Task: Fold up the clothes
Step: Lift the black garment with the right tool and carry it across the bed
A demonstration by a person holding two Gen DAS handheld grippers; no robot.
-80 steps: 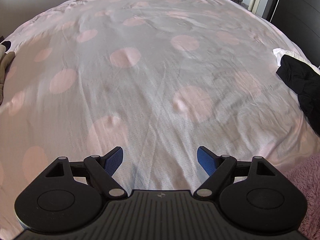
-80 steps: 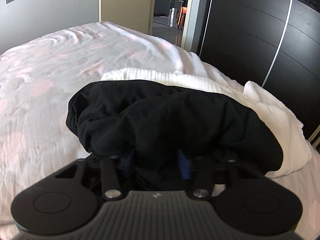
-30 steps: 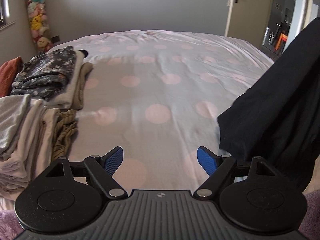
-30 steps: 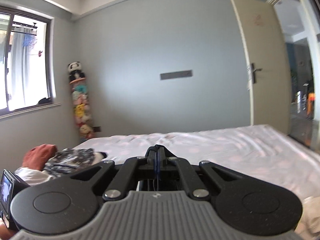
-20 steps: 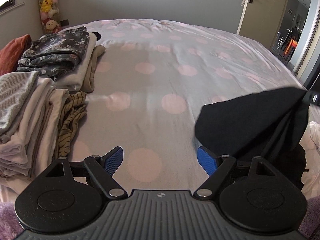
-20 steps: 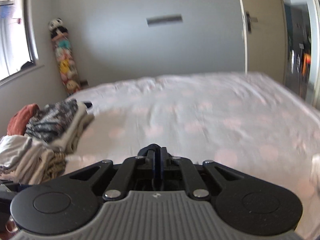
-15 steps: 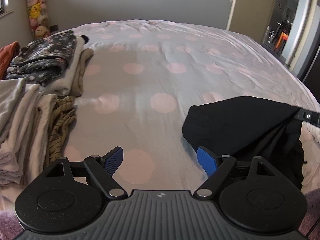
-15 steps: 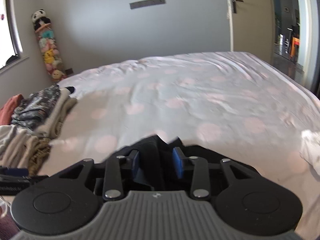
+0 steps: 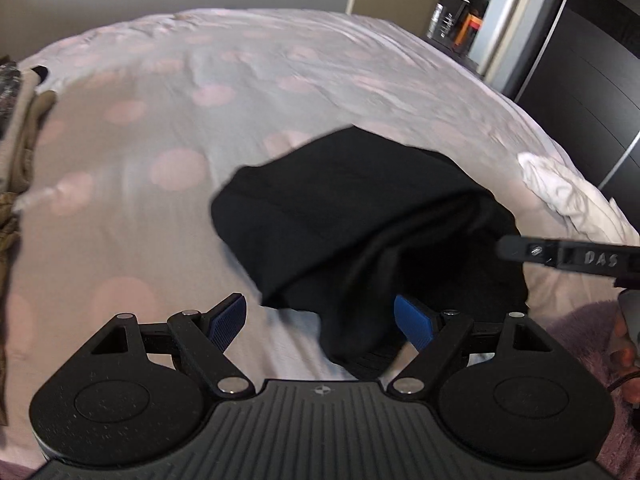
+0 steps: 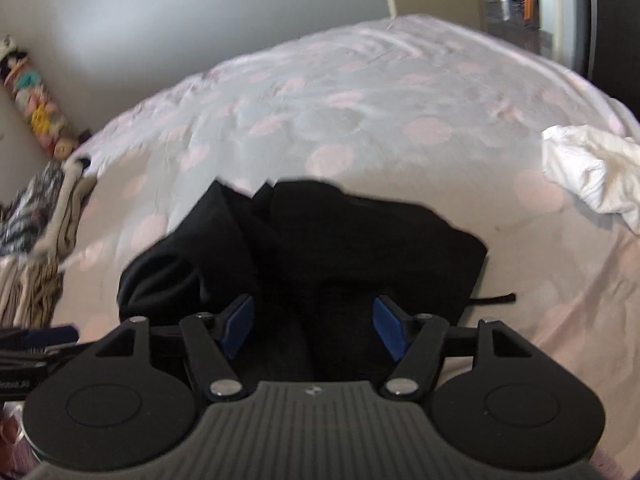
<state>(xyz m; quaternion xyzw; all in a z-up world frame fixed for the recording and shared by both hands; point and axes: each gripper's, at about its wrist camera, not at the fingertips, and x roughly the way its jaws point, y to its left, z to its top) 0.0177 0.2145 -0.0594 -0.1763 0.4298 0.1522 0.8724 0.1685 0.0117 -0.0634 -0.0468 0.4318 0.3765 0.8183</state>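
A black garment (image 9: 340,208) lies crumpled on the pink-dotted bed cover (image 9: 168,168), near the front edge. My left gripper (image 9: 320,318) hovers open over the garment's near left edge; cloth lies under its right finger, untouched by the blue pads. In the right wrist view the same black garment (image 10: 340,248) spreads out just ahead of my right gripper (image 10: 313,322). Its jaws are opening, with dark cloth lying between them and neither pad pressing on it. A thin black drawstring (image 10: 492,300) sticks out at the garment's right.
A crumpled white cloth (image 10: 592,168) lies on the bed to the right. Stacks of folded clothes (image 10: 36,240) line the left side. A dark wardrobe (image 9: 592,80) stands at the right, beyond the bed. A fuzzy purple blanket (image 9: 580,320) covers the near right corner.
The right gripper dropped from pointing at the wall to over the bed and its jaws parted, letting the black garment down onto the cover. The left gripper tipped down toward the garment.
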